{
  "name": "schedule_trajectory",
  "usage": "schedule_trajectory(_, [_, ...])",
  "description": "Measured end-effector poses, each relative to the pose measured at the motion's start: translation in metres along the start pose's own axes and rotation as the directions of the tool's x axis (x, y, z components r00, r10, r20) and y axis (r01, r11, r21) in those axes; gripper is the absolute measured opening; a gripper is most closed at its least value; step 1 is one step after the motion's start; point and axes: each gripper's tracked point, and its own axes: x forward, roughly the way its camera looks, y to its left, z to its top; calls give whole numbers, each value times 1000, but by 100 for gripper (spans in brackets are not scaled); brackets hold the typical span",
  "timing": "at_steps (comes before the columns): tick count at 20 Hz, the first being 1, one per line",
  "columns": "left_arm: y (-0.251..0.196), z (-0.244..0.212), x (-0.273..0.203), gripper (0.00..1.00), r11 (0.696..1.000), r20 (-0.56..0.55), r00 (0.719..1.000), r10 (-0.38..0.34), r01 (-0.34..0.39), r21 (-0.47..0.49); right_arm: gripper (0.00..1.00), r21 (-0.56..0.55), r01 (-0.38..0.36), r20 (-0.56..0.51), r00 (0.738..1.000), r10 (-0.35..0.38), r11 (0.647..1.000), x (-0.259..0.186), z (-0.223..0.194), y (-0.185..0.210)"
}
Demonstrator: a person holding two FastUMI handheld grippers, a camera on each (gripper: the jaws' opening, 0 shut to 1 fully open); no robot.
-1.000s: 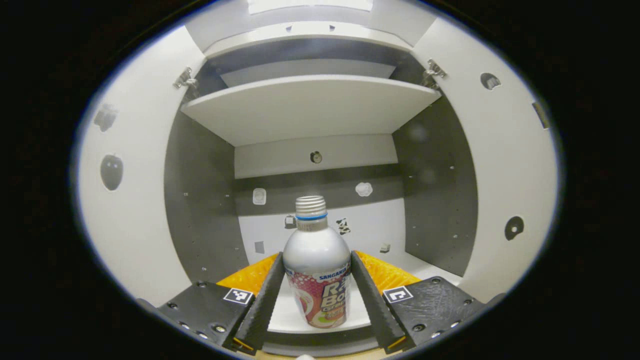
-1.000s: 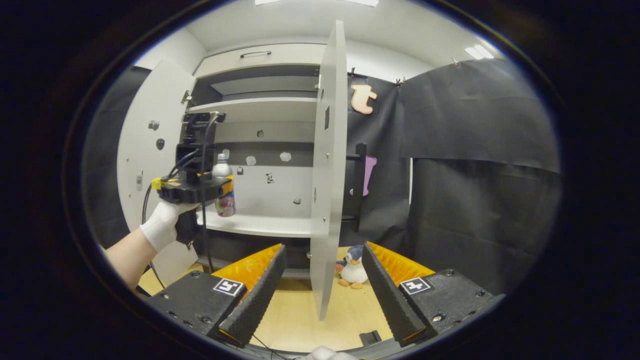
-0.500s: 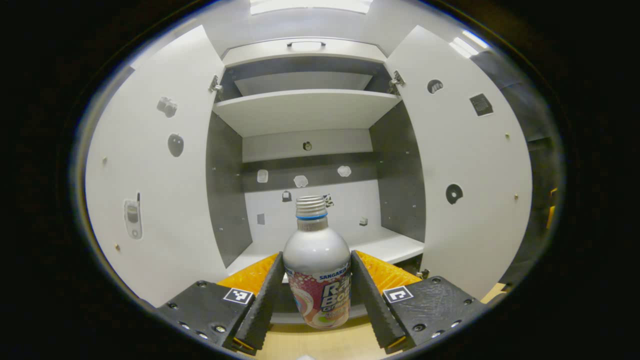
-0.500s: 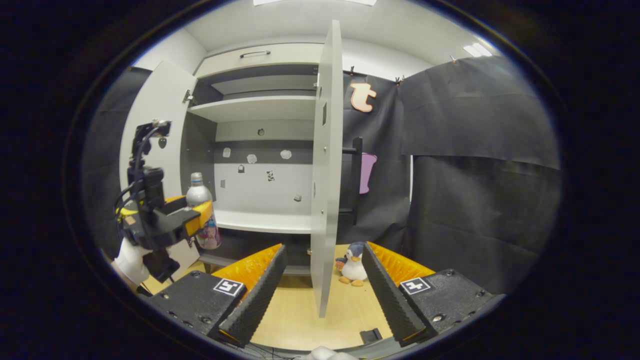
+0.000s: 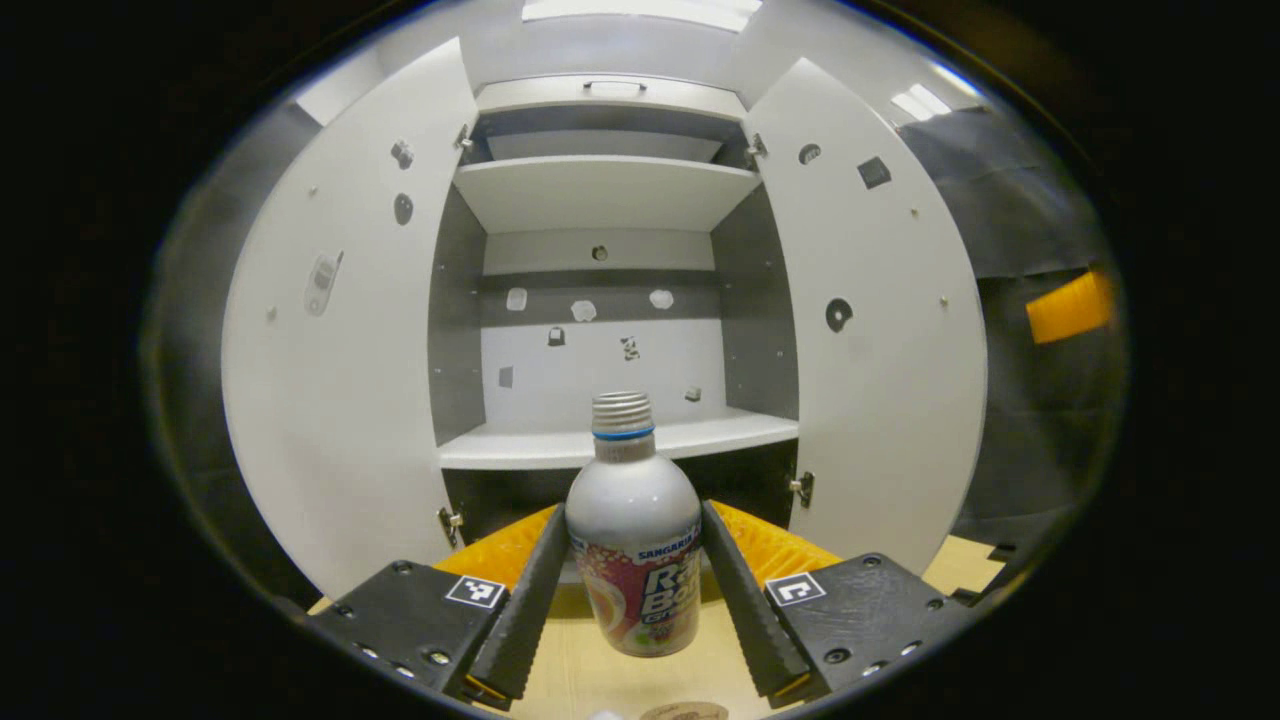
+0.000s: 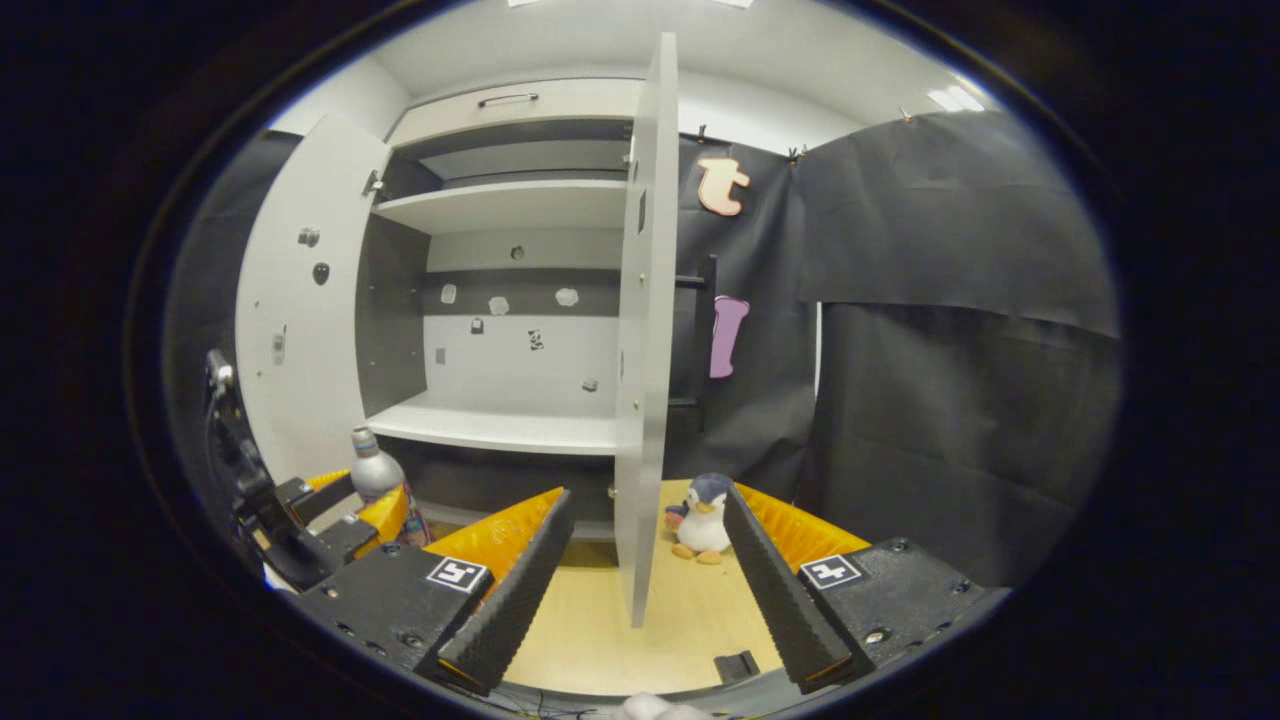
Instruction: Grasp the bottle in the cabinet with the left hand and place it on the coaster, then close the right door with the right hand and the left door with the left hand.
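Observation:
A silver bottle [image 5: 634, 520] with a pink label and screw cap stands upright between the fingers of my left gripper [image 5: 634, 560], which is shut on its body. It hangs in front of the open white cabinet [image 5: 600, 440], above the wooden table. The rim of a round brownish coaster [image 5: 686, 711] peeks in just below the bottle. The left door [image 5: 340, 330] and right door [image 5: 870, 330] both stand wide open. My right gripper [image 6: 645, 495] is open, with the right door's edge [image 6: 645, 350] straight ahead of it. In the right gripper view the left gripper [image 6: 360, 500] and bottle [image 6: 372, 470] sit low at far left.
A penguin toy [image 6: 700, 515] stands on the wooden table [image 6: 600, 640] to the right of the right door. A small black block [image 6: 737, 665] lies near the table's front edge. Black cloth [image 6: 950, 400] walls the booth on the right. The cabinet's lower shelf [image 6: 500, 430] is bare.
My left gripper has pulled the bottle out of the cabinet and down toward the table. The right gripper has barely moved.

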Motion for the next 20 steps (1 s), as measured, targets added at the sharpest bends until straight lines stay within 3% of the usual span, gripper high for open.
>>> schedule_trajectory(3, [-11,-46,-9,80,999,-30,999,-39,39,4,99,-6,-4,-10,1000,4,1000,1,-3,2])
schedule_trajectory(9, [-40,-109,-31,83,988,-23,989,-145,143,-52,97,-39,-8,-29,1000,7,999,6,-6,7])
schedule_trajectory(10, [-41,-114,-35,80,988,-7,989,-150,149,-40,97,-44,-11,-35,999,9,999,7,-6,10])
schedule_trajectory(12, [-44,-128,-42,84,986,-3,987,-163,163,-28,99,-56,-17,-47,999,15,998,9,-10,14])
schedule_trajectory(20, [-41,-178,-50,80,987,-75,985,-157,153,-51,99,-86,-36,-73,997,30,996,10,-16,23])
